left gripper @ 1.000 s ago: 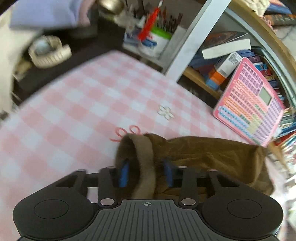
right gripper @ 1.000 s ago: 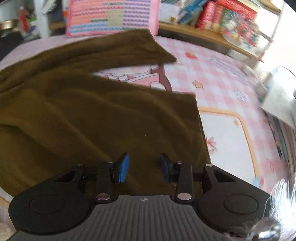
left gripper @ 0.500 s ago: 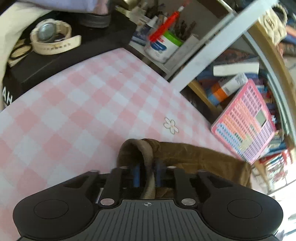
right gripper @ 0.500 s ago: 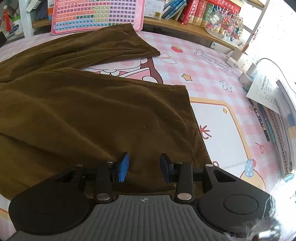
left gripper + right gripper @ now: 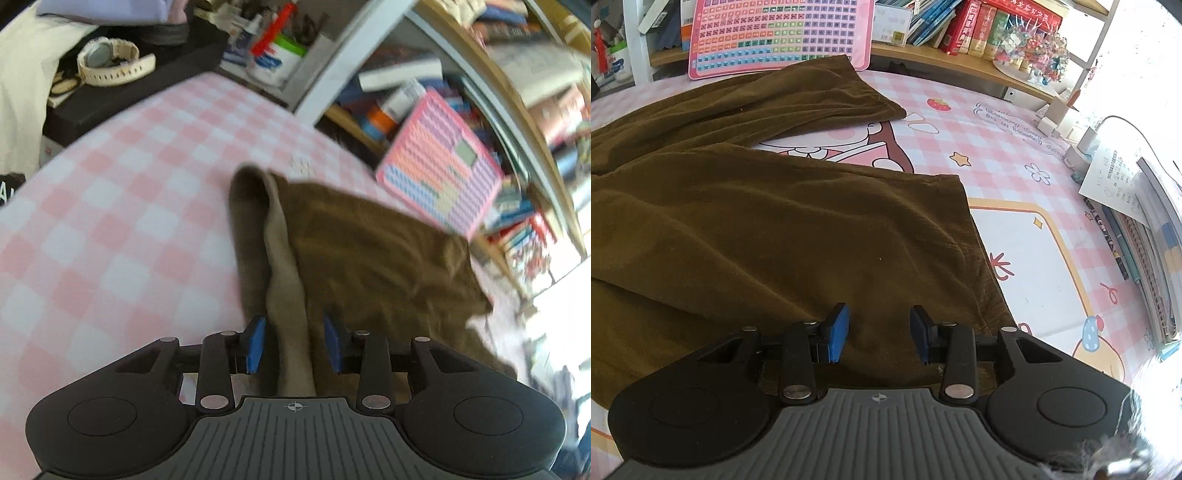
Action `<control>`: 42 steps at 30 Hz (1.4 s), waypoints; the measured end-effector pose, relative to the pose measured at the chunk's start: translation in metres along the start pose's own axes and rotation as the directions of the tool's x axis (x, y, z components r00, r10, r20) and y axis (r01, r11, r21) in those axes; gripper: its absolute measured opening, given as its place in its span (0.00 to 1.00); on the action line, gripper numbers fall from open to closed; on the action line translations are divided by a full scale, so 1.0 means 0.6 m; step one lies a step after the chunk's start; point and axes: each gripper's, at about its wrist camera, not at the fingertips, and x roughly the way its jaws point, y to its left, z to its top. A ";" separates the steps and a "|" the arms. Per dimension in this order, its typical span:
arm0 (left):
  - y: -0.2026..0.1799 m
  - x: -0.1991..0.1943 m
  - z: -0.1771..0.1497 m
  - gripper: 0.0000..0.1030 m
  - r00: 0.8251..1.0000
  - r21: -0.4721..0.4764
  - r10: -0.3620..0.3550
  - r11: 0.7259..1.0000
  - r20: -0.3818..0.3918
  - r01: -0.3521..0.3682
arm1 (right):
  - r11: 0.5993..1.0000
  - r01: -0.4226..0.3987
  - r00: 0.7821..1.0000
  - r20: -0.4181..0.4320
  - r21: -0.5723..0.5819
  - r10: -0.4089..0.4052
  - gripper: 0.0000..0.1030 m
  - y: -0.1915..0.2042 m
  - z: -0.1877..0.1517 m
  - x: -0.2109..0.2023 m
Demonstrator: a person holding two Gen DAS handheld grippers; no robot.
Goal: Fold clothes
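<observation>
On the pink checked cloth [image 5: 1015,155] lay the brown trousers [image 5: 757,229]. My left gripper [image 5: 293,341] was opening around their waistband [image 5: 284,258], seemingly untouched despite blur. My right gripper [image 5: 879,330], part-open and empty, hovered over one leg; I judged gripping its hem best.

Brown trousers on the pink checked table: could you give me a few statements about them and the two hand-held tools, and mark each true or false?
1. The brown trousers lie spread over the pink tablecloth. True.
2. The right tool is clamped shut on the cloth. False: its blue pads stand apart above the fabric, pressing on nothing.
3. A fold of the trousers runs between the left tool's pads. True; the jaws are opening and the pads stand clear of it.
4. The pink chart board lies flat under the trousers. False: it leans upright at the shelf behind them.
5. A wristwatch lies on the trousers. False: it rests on a dark surface beyond the table.
</observation>
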 end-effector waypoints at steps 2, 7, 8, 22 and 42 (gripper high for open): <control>-0.008 -0.002 -0.011 0.32 1.000 0.006 -0.013 1.000 -0.008 0.013 | 1.000 -0.001 1.000 0.004 0.005 0.001 0.33 0.000 -0.001 0.000; -0.033 -0.025 -0.013 0.33 0.999 0.050 -0.045 0.998 0.030 0.043 | 1.000 -0.005 1.000 0.012 0.017 0.004 0.33 -0.001 -0.003 0.000; -0.036 -0.027 -0.012 0.33 0.998 0.054 -0.055 0.997 0.033 0.053 | 1.000 -0.006 1.000 0.014 0.020 0.005 0.33 -0.002 -0.004 -0.001; -0.012 -0.038 -0.046 0.35 0.999 -0.010 -0.046 0.999 0.007 0.046 | 1.000 -0.019 0.999 0.029 0.021 0.019 0.33 -0.006 -0.008 -0.001; 0.047 -0.057 -0.032 0.03 0.998 -0.057 0.006 0.998 -0.061 -0.009 | 0.999 -0.037 0.999 0.021 -0.004 0.038 0.33 0.019 -0.009 -0.008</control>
